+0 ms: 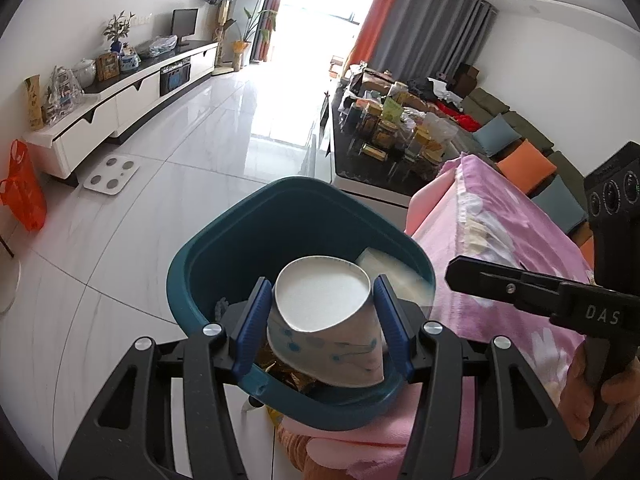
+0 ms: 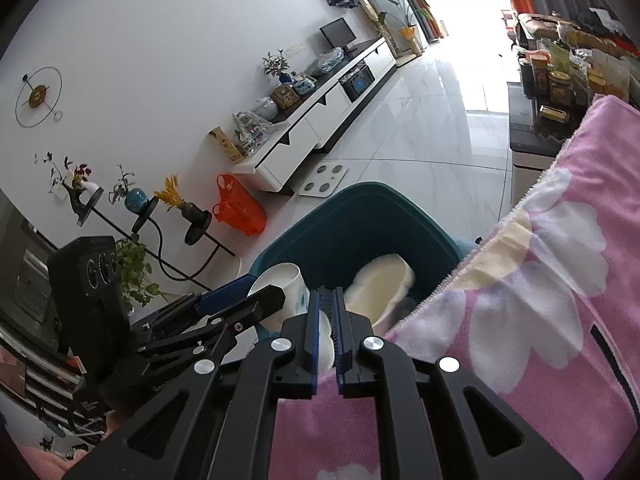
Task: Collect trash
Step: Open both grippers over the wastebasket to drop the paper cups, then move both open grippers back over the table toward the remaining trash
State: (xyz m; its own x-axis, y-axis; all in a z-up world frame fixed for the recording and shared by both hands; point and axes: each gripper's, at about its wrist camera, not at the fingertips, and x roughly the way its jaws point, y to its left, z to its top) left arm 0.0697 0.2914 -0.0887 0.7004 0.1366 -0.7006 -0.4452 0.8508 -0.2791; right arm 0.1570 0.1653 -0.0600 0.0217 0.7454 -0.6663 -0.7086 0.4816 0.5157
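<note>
My left gripper [image 1: 322, 312] jaws clamp the paper cup [image 1: 324, 320] over the teal bin [image 1: 200, 264]; right gripper [image 2: 328, 332] jaws nearly closed, something white between them.

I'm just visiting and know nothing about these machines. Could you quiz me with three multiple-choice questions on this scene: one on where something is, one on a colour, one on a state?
1. Where is the paper cup?
A. On the floor
B. Between the left tongs, over the bin
C. On the TV cabinet

2. What colour is the bin?
A. Teal
B. Red
C. White

3. How do the right tongs stand?
A. Wide open
B. Gripping the cup
C. Nearly shut, a thin white scrap between them

Answers:
1 B, the blue pads squeeze its sides above the bin's mouth.
2 A, both views show a dark blue-green tub.
3 C, only a slim gap remains.
</note>
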